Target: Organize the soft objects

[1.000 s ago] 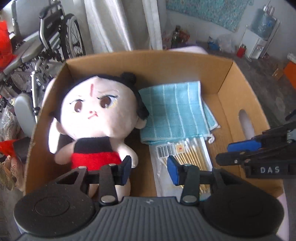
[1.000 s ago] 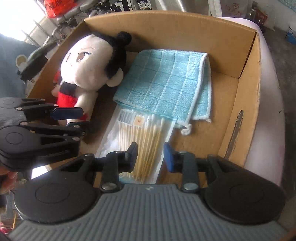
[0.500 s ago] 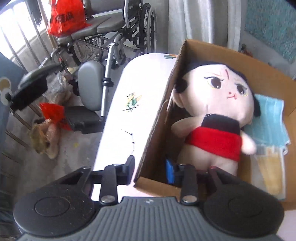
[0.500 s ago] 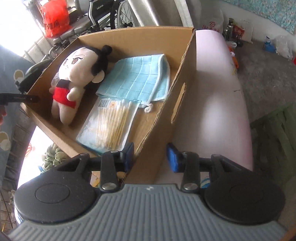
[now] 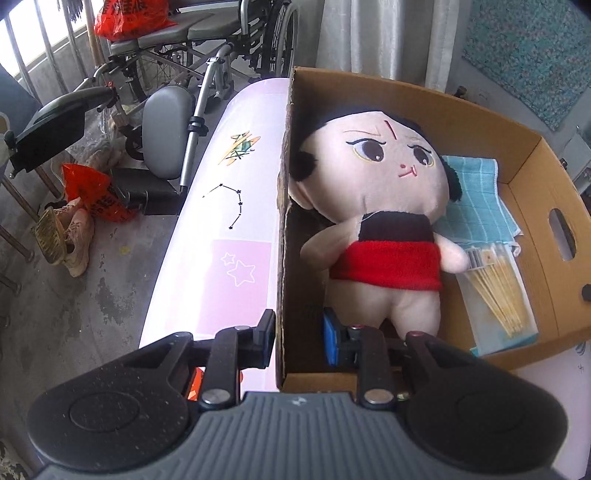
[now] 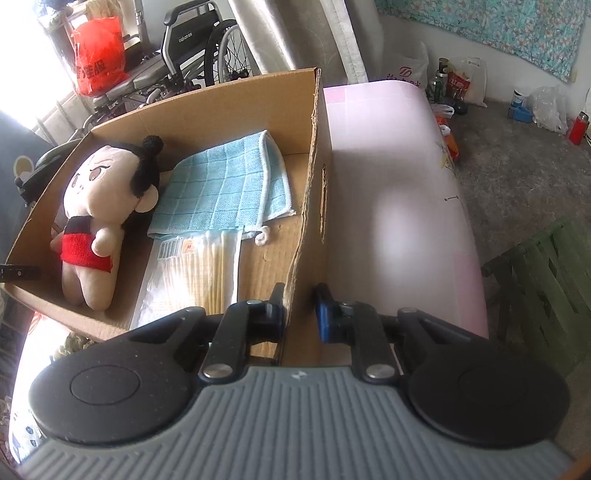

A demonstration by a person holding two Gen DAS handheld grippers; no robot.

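A cardboard box (image 5: 406,88) (image 6: 221,107) stands on a pink table (image 5: 236,229) (image 6: 399,206). In it lie a plush doll (image 5: 384,192) (image 6: 92,192) in a red top, a folded blue towel (image 5: 476,195) (image 6: 225,184) and a packet of cotton swabs (image 5: 498,291) (image 6: 192,273). My left gripper (image 5: 299,336) straddles the box's left wall near the doll's feet, jaws closing, with a gap still showing inside the wall. My right gripper (image 6: 301,314) straddles the right wall at its near corner, jaws closing too, the outer pad just clear of the cardboard.
A wheelchair (image 5: 192,74) (image 6: 192,48) with a red bag (image 5: 125,18) stands behind the table on the left. Shoes (image 5: 70,236) lie on the floor there. A green stool (image 6: 546,288) sits to the right, and bottles and bags (image 6: 454,81) line the far wall.
Both grippers left the space over the box's contents and swung outward, the left one onto the left wall, the right one onto the right wall. Both pairs of jaws have narrowed.
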